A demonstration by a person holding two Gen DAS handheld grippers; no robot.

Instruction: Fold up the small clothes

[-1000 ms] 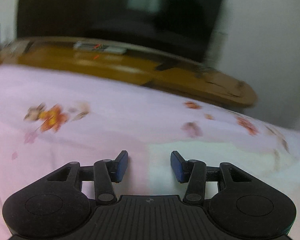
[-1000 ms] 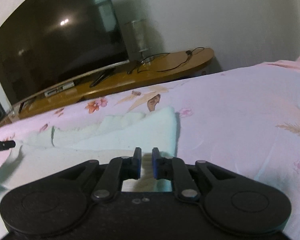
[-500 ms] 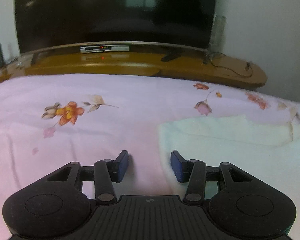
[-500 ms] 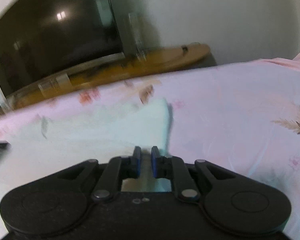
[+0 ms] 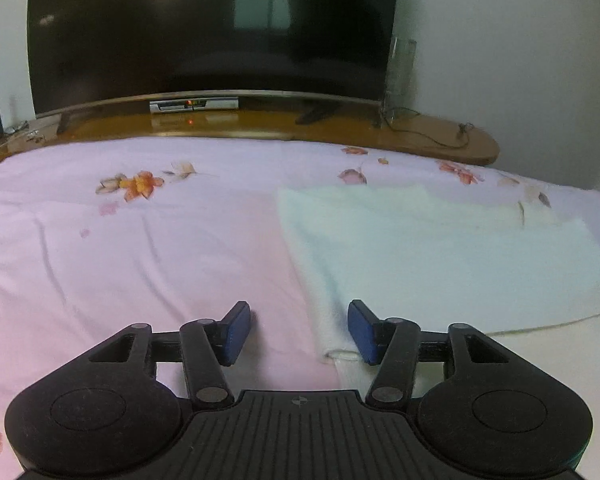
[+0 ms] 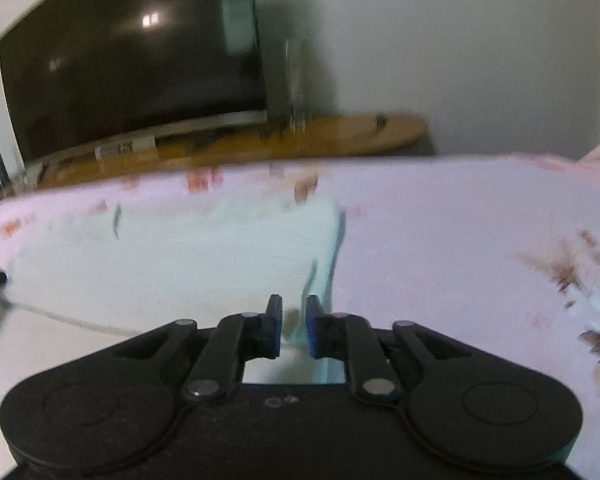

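A pale towel (image 5: 440,248) lies partly folded on a pink floral bed (image 5: 140,248) facing a television (image 5: 212,28). The left gripper (image 5: 298,330) hovers spread wide at the towel's near left corner; the right gripper (image 6: 291,326), nearly together, pinches the near right edge. Next, seemingly, the left must clamp its corner.

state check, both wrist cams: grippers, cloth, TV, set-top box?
left gripper: open, empty, astride the cloth's left edge
right gripper: jaws narrow, cloth between them; contact unclear
white cloth: lying folded on the floral bedsheet
TV: screen dark
set-top box: red light on
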